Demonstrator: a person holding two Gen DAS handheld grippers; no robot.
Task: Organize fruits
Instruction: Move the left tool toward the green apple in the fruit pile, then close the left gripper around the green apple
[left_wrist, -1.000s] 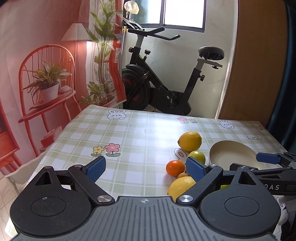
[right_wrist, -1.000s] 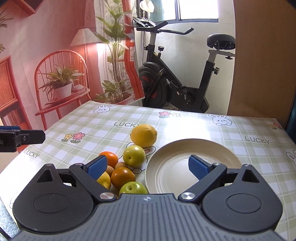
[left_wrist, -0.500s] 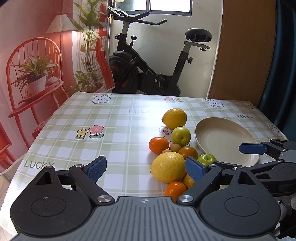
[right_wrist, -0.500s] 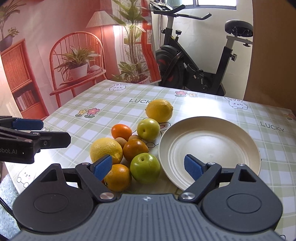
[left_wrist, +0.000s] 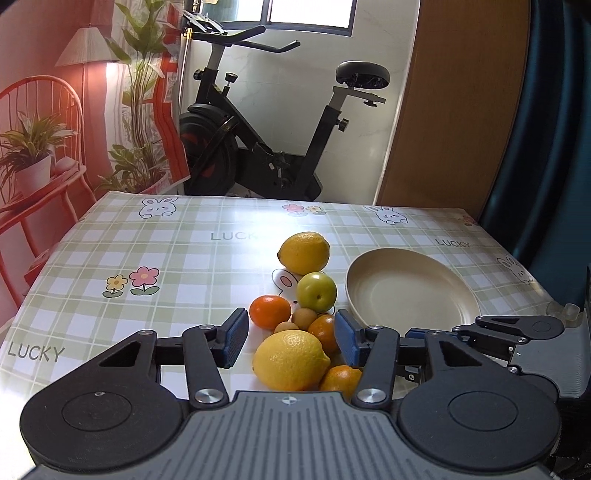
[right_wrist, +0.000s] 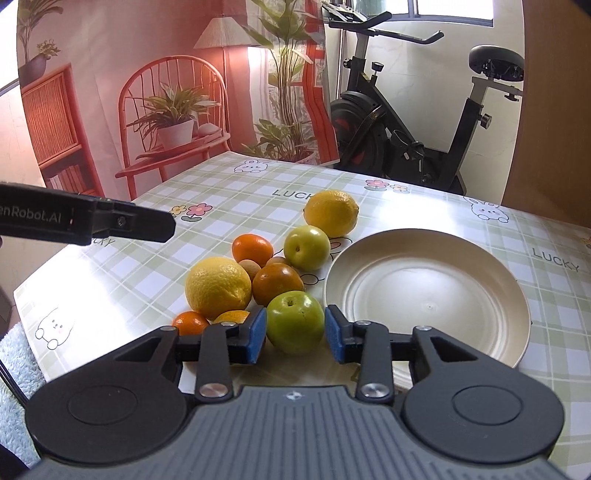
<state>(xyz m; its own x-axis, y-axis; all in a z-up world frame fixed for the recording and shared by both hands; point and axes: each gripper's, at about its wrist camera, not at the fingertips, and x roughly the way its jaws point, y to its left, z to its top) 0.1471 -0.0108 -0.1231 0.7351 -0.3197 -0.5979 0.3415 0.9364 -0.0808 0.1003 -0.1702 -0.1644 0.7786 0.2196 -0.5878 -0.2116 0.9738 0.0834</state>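
While closing, right claw (right_wrist: 295, 335) brackets green apple (right_wrist: 294, 322) beside plate (right_wrist: 480, 343).

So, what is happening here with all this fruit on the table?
A person works two handheld grippers over a heap of fruit beside an empty plate. The right gripper is closing its fingers around a green apple. The left gripper is closing around the near lemon, with gaps still visible. No fruit is on the plate yet.
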